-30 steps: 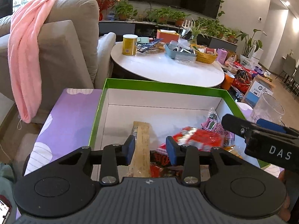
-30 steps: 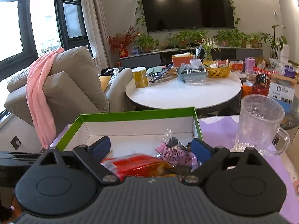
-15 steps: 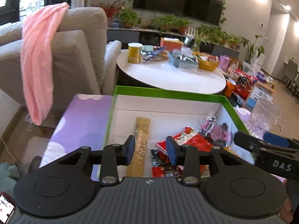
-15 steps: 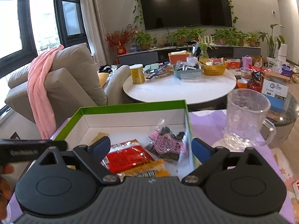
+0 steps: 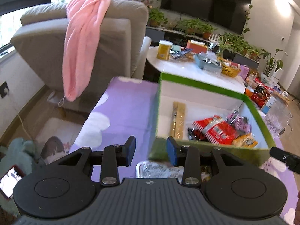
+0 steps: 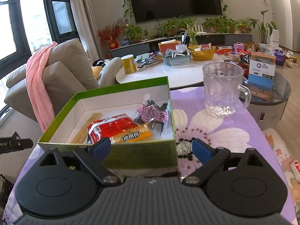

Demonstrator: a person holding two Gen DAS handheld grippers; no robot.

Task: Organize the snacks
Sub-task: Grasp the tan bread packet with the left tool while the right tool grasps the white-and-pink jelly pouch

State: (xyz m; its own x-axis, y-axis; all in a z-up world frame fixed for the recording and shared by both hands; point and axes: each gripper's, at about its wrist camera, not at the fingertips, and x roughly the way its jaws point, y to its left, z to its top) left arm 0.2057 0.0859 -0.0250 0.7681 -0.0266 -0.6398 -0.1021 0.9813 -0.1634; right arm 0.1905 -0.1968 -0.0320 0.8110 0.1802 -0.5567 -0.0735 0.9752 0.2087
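The left gripper (image 5: 150,151) has its blue-padded fingers spread with nothing between them, poised just in front of the near left corner of the green cardboard box with a white inside (image 5: 206,151). A silvery foil snack packet (image 5: 159,170) lies on the purple flowered tablecloth (image 5: 127,108) directly below that gripper, just outside the box wall.

The right gripper (image 6: 149,148) is spread wide and empty, level with the box's near wall (image 6: 142,155), its left finger over the wall and its right finger over the cloth beside the box.

Inside the box lie a red-and-white snack bag (image 6: 112,127), an orange packet (image 6: 133,136) touching it, a long tan stick packet (image 6: 86,127) to their left, and a clear pink-labelled bag of dark sweets (image 6: 151,112) against the right wall.

A clear textured glass mug (image 6: 223,90) stands on the cloth, well apart from the box.
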